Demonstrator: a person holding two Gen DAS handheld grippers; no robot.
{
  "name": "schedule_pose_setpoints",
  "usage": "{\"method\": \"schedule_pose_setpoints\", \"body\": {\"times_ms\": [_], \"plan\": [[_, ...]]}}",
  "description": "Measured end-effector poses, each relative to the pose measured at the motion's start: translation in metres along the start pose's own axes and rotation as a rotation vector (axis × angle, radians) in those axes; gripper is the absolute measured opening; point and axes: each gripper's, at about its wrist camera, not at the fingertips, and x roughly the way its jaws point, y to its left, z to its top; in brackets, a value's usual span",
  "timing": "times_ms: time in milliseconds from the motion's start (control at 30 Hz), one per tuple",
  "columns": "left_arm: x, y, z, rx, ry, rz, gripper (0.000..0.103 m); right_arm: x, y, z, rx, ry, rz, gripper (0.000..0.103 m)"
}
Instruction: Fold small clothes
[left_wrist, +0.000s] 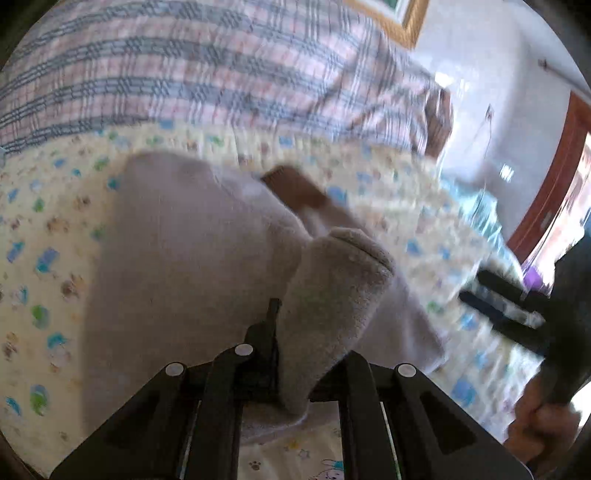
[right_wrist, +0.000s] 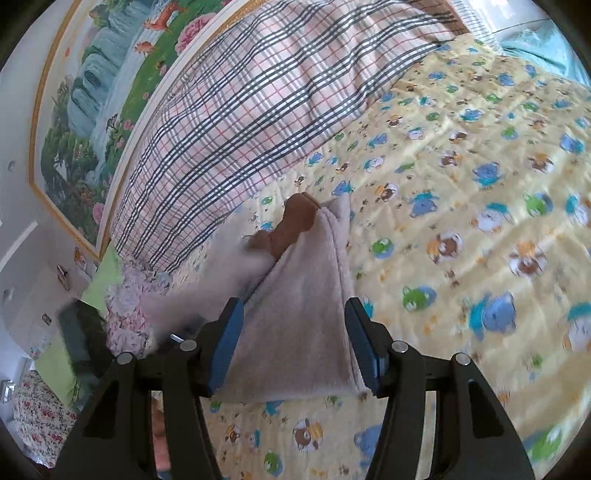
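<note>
Pinched between the fingers of the left gripper (left_wrist: 284, 369), a thick fold of the beige fleece garment (left_wrist: 192, 258) rises just ahead of the lens, its plush edge curling up and over to the right. Beyond that fold the rest of the garment spreads flat on the yellow cartoon-print sheet (left_wrist: 55, 229), with a brown trim piece (left_wrist: 295, 186) at its far end. To the left gripper's right, the other tool shows as a dark blur. From the right wrist view, the right gripper (right_wrist: 295, 347) stands wide, its blue pads (right_wrist: 229, 343) on either side of a corner of the garment without touching it. Farther ahead, a plaid quilt (right_wrist: 240, 110) lies bunched, and a framed landscape painting (right_wrist: 103, 85) hangs up to the left. No brand, label or legible writing can be made out.
</note>
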Motion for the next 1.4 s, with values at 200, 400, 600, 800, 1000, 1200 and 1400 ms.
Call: {"method": "schedule_pose_setpoints", "body": {"times_ms": [200, 400, 600, 800, 1000, 1200, 1400], "plan": [[-0.012, 0.014, -0.005, -0.042, -0.027, -0.021, 0.007, 0.048, 0.009, 0.016, 0.005, 0.158, 0.127, 0.061], [-0.037, 0.020, -0.001, -0.047, -0.070, -0.038, 0.007, 0.112, 0.018, 0.026, 0.090, 0.324, 0.269, 0.067], [-0.038, 0.015, -0.008, 0.011, -0.072, -0.010, 0.007, 0.180, 0.029, 0.033, 0.169, 0.442, 0.332, 0.067], [-0.043, -0.008, 0.009, 0.053, -0.115, 0.013, 0.007, 0.194, 0.056, 0.063, 0.019, 0.439, 0.277, 0.018], [-0.016, -0.051, 0.013, 0.100, -0.099, -0.040, 0.008, 0.140, 0.070, 0.101, -0.203, 0.318, 0.204, 0.017], [0.032, -0.069, -0.014, 0.132, 0.005, -0.021, 0.008, 0.143, 0.017, 0.086, -0.259, 0.361, -0.014, 0.016], [0.039, -0.074, -0.019, 0.160, 0.014, 0.000, 0.010, 0.147, -0.006, 0.082, -0.229, 0.357, -0.009, 0.016]]}}
